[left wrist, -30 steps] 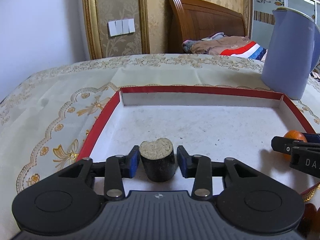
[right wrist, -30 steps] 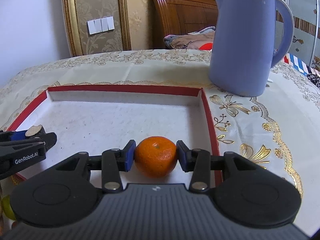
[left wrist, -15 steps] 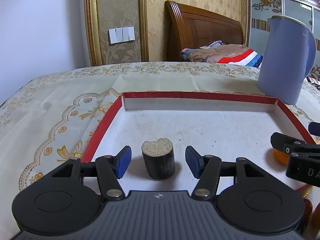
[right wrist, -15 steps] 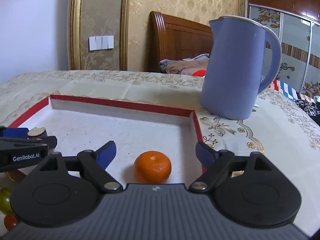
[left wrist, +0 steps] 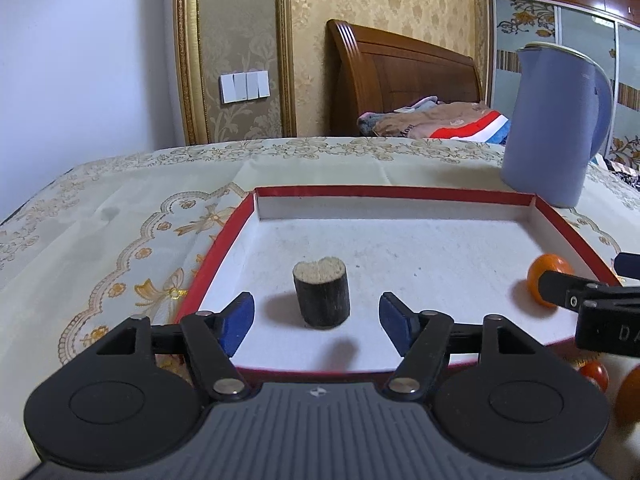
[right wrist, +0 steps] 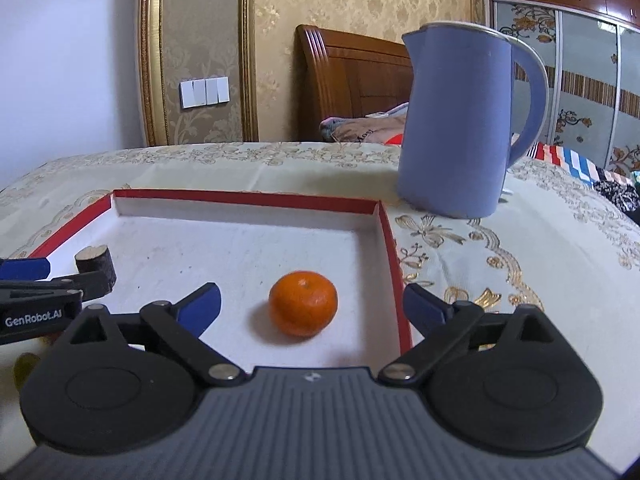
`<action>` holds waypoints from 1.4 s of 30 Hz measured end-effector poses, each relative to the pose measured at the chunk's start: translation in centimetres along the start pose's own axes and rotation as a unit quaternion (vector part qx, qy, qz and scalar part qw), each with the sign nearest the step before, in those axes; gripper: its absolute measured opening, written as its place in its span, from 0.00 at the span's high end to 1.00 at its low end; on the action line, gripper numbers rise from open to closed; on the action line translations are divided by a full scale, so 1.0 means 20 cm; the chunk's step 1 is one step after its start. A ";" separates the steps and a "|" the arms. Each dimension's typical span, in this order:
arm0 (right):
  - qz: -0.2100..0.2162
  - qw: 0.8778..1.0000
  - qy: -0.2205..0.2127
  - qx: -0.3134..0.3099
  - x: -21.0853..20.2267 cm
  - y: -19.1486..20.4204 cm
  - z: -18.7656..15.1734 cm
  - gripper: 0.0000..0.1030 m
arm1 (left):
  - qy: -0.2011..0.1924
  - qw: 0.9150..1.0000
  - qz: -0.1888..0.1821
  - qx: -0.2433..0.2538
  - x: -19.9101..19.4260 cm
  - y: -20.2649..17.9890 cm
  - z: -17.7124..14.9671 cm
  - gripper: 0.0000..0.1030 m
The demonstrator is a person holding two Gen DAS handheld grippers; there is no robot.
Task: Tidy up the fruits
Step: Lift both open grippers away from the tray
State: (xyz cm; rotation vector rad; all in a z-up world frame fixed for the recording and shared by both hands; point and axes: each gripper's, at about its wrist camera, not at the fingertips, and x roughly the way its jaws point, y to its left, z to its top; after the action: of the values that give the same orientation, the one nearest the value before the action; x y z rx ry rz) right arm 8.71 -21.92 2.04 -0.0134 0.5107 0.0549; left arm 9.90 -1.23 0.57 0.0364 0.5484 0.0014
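Left gripper (left wrist: 316, 318): wide open, holds nothing. Its blue pads sit on each side of the stump, not touching it.
Right gripper (right wrist: 310, 306): wide open too, holds nothing. It reaches over the near rim of the tray.
Stump (left wrist: 321, 292): a short dark piece, maybe sugar cane, pale on top. It stands upright in the tray, in the near left part. It is straight ahead of the left gripper, just past the pads.
Orange (right wrist: 303, 304): sits in the tray, in the near right part, close to the right wall. It is straight ahead of the right gripper, between the pads but free.
Which is nearer: the left gripper is nearer the stump, the right gripper is nearer the orange.
Tray (left wrist: 400, 194): a flat box with red rims and a white floor, on the bench (left wrist: 100, 216). It holds only the stump and the orange, well apart.
More fruit: small red and orange ones (left wrist: 596, 374) lie outside the tray, near the front right corner. A green-yellow one (right wrist: 25, 364) shows low on the left in the right view.
Kettle (right wrist: 460, 120): blue, stands on the bench past the far right corner of the tray.
Next, I think: both pieces look put down, so the grippers should pull back and go for the fruit outside.
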 end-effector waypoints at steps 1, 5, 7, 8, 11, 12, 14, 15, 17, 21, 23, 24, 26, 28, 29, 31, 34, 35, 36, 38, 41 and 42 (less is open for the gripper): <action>0.000 1.000 0.000 0.002 0.00 0.00 0.00 0.05 | 0.000 1.000 0.001 0.001 -0.01 0.00 -0.01 0.33; -0.004 1.000 -0.003 0.005 0.00 -0.01 0.00 0.05 | 0.004 1.000 0.001 -0.004 -0.02 0.01 -0.02 0.33; -0.002 1.000 -0.003 0.005 -0.01 -0.01 -0.01 0.04 | 0.005 1.000 0.001 -0.005 -0.03 0.02 -0.03 0.33; -0.003 1.000 -0.003 0.005 -0.01 -0.01 -0.01 0.04 | 0.003 1.000 0.002 -0.005 -0.03 0.02 -0.03 0.33; 0.001 1.000 -0.005 0.009 -0.04 -0.02 -0.03 0.03 | -0.001 1.000 0.004 -0.004 -0.05 0.02 -0.05 0.33; 0.003 1.000 -0.006 0.012 -0.05 -0.03 -0.04 0.02 | -0.003 1.000 0.005 -0.004 -0.06 0.02 -0.05 0.33; 0.003 1.000 -0.009 0.015 -0.07 -0.04 -0.04 0.02 | -0.006 1.000 0.004 -0.006 -0.08 0.03 -0.06 0.33; 0.003 1.000 -0.011 0.018 -0.08 -0.04 -0.05 0.02 | -0.007 1.000 0.003 -0.006 -0.08 0.03 -0.06 0.33; 0.004 1.000 -0.011 0.021 -0.08 -0.05 -0.05 0.01 | -0.010 1.000 0.002 -0.006 -0.10 0.03 -0.07 0.33; 0.004 1.000 -0.008 0.022 -0.08 -0.05 -0.05 0.00 | -0.017 1.000 0.002 -0.003 -0.12 0.03 -0.07 0.32; 0.003 1.000 -0.013 0.021 -0.09 -0.05 -0.05 0.00 | -0.020 1.000 0.001 -0.005 -0.13 0.04 -0.08 0.32; 0.003 1.000 -0.014 0.021 -0.10 -0.05 -0.06 0.00 | -0.022 1.000 0.002 -0.008 -0.13 0.04 -0.08 0.32; 0.010 1.000 -0.011 0.027 -0.12 -0.06 -0.07 0.00 | -0.023 1.000 -0.001 -0.014 -0.14 0.06 -0.08 0.32; 0.019 0.999 -0.013 0.035 -0.16 -0.07 -0.10 0.00 | -0.028 0.999 -0.004 -0.017 -0.17 0.07 -0.09 0.32; 0.019 0.999 -0.017 0.037 -0.18 -0.08 -0.10 0.00 | -0.032 0.999 -0.003 -0.019 -0.18 0.07 -0.09 0.32; 0.016 0.999 -0.027 0.039 -0.21 -0.09 -0.11 0.00 | -0.032 0.999 -0.009 -0.019 -0.20 0.08 -0.10 0.32; 0.018 0.999 -0.028 0.041 -0.22 -0.09 -0.12 0.00 | -0.027 0.999 -0.018 -0.020 -0.22 0.09 -0.12 0.32; 0.019 0.999 -0.026 0.041 -0.22 -0.09 -0.12 0.00 | -0.027 0.999 -0.018 -0.019 -0.22 0.09 -0.12 0.32; 0.019 0.999 -0.025 0.042 -0.22 -0.09 -0.12 0.00 | -0.028 0.999 -0.018 -0.020 -0.23 0.09 -0.13 0.32; 0.019 0.999 -0.021 0.042 -0.23 -0.09 -0.12 0.00 | -0.030 0.999 -0.019 -0.021 -0.25 0.10 -0.14 0.32; 0.023 0.999 -0.022 0.044 -0.26 -0.10 -0.15 0.00 | -0.030 0.999 -0.025 -0.020 -0.27 0.10 -0.15 0.32; 0.024 0.998 -0.023 0.046 -0.28 -0.11 -0.16 0.00 | -0.030 0.999 -0.027 -0.020 -0.28 0.10 -0.16 0.32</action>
State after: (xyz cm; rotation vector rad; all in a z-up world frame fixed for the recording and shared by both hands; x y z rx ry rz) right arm 2.40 -24.43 1.89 0.0901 0.4662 0.0780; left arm 3.41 0.89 0.86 -0.0168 0.4890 -0.0414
